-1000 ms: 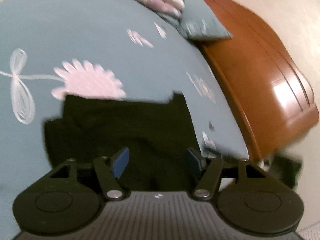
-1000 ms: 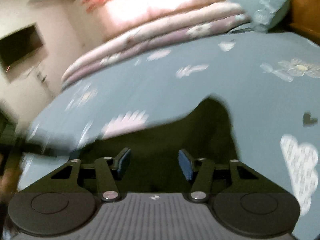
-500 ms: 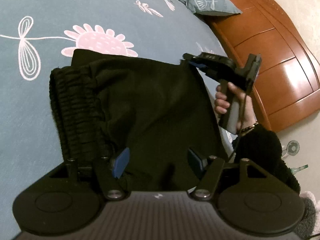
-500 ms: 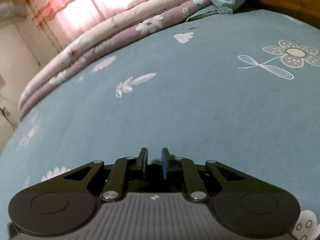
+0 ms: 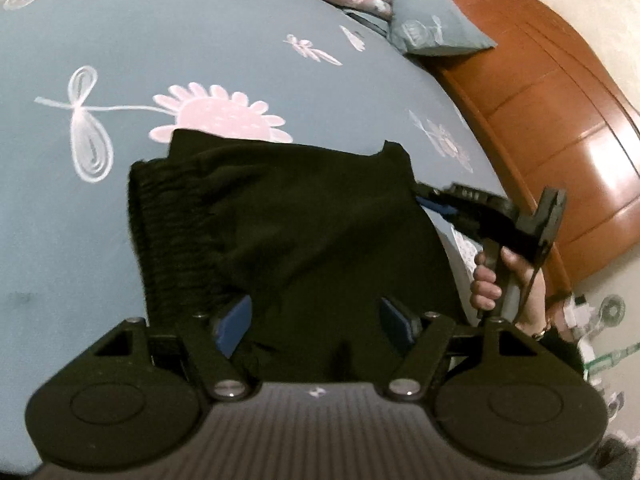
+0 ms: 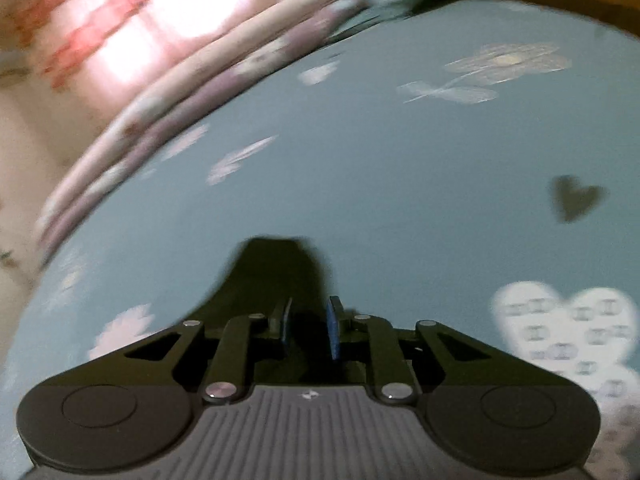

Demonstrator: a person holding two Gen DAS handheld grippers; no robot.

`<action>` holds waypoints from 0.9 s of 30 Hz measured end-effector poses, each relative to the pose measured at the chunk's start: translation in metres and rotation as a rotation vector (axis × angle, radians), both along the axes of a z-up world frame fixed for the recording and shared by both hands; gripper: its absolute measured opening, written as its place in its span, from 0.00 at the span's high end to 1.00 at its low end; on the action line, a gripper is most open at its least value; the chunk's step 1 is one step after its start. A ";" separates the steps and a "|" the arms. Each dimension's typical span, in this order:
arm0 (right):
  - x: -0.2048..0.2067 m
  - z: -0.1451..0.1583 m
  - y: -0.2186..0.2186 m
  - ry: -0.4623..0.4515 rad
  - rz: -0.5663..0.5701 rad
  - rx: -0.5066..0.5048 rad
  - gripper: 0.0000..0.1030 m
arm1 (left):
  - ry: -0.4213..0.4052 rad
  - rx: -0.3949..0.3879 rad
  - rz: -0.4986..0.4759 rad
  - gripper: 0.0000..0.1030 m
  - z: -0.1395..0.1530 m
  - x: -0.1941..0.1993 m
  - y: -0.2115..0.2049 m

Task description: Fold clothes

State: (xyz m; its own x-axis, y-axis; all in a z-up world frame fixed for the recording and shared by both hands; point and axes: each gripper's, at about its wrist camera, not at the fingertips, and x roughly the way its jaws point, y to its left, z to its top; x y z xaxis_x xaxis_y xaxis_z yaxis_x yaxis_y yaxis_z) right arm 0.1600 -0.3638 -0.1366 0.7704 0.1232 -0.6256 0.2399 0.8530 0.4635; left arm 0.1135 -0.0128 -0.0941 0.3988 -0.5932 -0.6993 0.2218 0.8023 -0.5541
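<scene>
Black trousers (image 5: 304,240) lie partly folded on the bed (image 5: 200,40); my left gripper (image 5: 316,320) has jaws wide over their near edge, my right gripper (image 6: 308,328) pinches their far corner, folding unfinished.

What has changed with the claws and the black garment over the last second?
The right claw went from wide open to closed on the right edge of the folded black garment with a ribbed waistband; its fingers are now narrowly apart with dark cloth between them. The left claw stayed open over the near edge, and the garment stayed on the blue flowered bedsheet.
</scene>
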 end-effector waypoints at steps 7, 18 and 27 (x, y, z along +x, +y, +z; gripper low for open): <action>-0.055 0.027 0.023 -0.068 0.082 0.099 0.65 | -0.053 0.014 0.007 0.32 0.019 -0.006 -0.010; -0.109 0.031 0.093 0.015 0.245 -0.076 0.51 | 0.017 0.013 0.023 0.31 0.000 -0.023 -0.006; -0.123 0.030 0.118 0.059 0.358 -0.057 0.48 | 0.006 0.006 0.012 0.30 0.003 -0.030 -0.015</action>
State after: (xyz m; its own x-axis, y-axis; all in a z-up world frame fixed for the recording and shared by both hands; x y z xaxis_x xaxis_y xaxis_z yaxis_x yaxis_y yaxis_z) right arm 0.0367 -0.2456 -0.1070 0.6471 0.3423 -0.6813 -0.0532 0.9117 0.4075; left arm 0.0835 -0.0280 -0.0916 0.4015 -0.5840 -0.7055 0.2088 0.8084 -0.5504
